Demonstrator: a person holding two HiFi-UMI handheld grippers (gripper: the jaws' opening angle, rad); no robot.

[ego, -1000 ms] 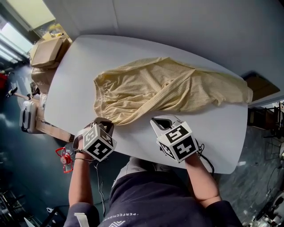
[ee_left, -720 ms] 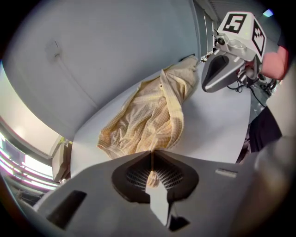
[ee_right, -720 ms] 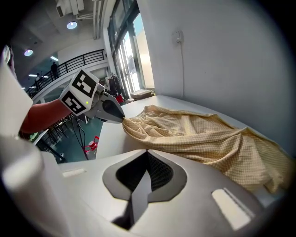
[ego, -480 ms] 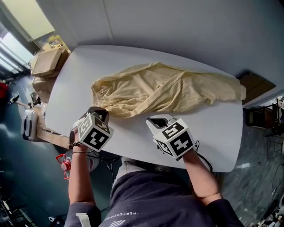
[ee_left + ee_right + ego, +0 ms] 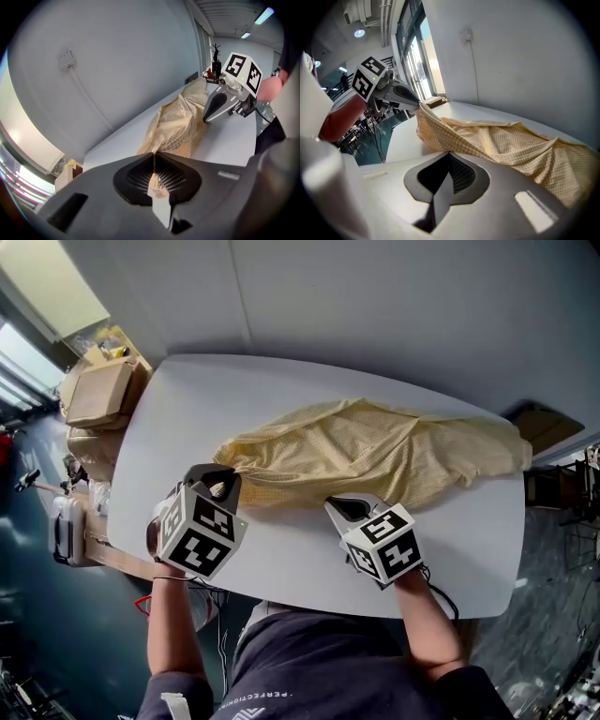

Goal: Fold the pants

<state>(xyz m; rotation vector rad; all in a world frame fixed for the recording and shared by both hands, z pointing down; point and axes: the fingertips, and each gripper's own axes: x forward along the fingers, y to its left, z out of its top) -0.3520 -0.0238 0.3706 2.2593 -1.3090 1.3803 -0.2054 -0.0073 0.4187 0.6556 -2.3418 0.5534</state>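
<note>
The yellow checked pants [image 5: 375,451] lie lengthwise across the white table [image 5: 178,418]. My left gripper [image 5: 221,486] is shut on their left end, and a bit of cloth shows between its jaws [image 5: 153,161]. That end hangs lifted off the table, and the cloth [image 5: 180,124] runs taut from the jaws. My right gripper [image 5: 340,506] is shut, its tip at the near edge of the pants [image 5: 511,143] about mid-length; no cloth shows inside its jaws [image 5: 449,154]. In the right gripper view the left gripper [image 5: 417,102] holds the raised corner.
Cardboard boxes [image 5: 98,390] stand off the table's left end, with a case [image 5: 64,521] on the floor below them. A grey wall [image 5: 394,315] runs behind the table. A brown box [image 5: 546,426] sits past the right end. The table's near edge is right in front of me.
My left gripper has risen and moved right with the pants' left end, so the cloth has bunched narrower. My right gripper has shifted right, up to the pants' near edge.
</note>
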